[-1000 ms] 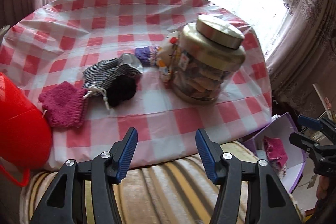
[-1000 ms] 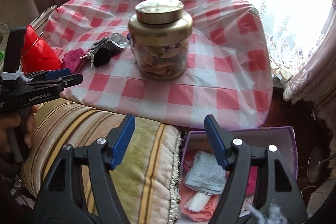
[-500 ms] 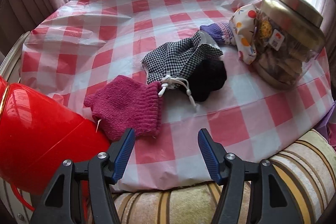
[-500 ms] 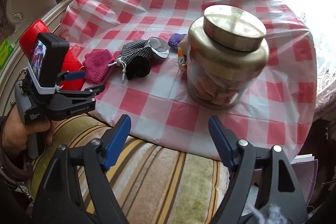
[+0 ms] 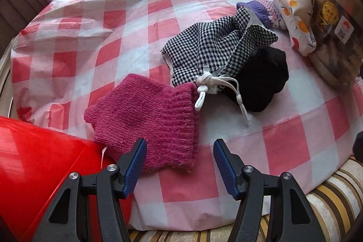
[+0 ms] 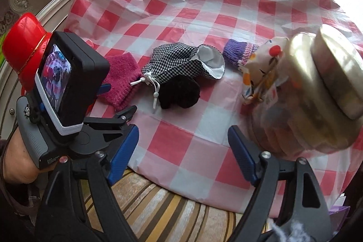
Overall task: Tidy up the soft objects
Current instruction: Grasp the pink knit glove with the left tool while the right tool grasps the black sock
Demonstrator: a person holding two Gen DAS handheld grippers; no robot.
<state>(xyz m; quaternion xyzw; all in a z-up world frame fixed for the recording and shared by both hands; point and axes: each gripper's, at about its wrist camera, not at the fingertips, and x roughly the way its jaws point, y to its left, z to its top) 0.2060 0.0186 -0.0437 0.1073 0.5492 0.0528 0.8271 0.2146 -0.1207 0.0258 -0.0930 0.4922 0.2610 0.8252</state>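
A big red plastic container [image 5: 34, 165] sits to the left of the left gripper [image 5: 179, 152], at the edge of the desk [image 5: 113, 22], which has a red and white checked cloth. The left gripper has its two blue pads spread wide and holds nothing. Its left pad is over the near edge of a pink knitted sock [image 5: 149, 121], and the sock lies just in front of it, next to the red container.

A little further ahead and to the right is a black and white checked drawstring pouch [image 5: 213, 51]. Its white cords [image 5: 217, 87] touch the top of the pink sock. A black fuzzy sock [image 5: 261, 81] lies against the pouch on its right side. Behind the pouch is a purple knitted sock [image 5: 265, 8], and beside that a white cloth with fruit prints [image 5: 295, 15]. The fruit cloth leans on a glass jar [image 5: 333, 24] at the far right.

The right gripper [image 6: 182, 153] is over the near edge of the desk with its blue pads spread wide too, and it is empty. The left gripper and the hand [image 6: 18, 162] holding it are just to its left. The jar with a gold lid [image 6: 335, 69] is close on its right, and it looks blurry. A striped cushion [image 6: 177, 208] is under the right gripper.
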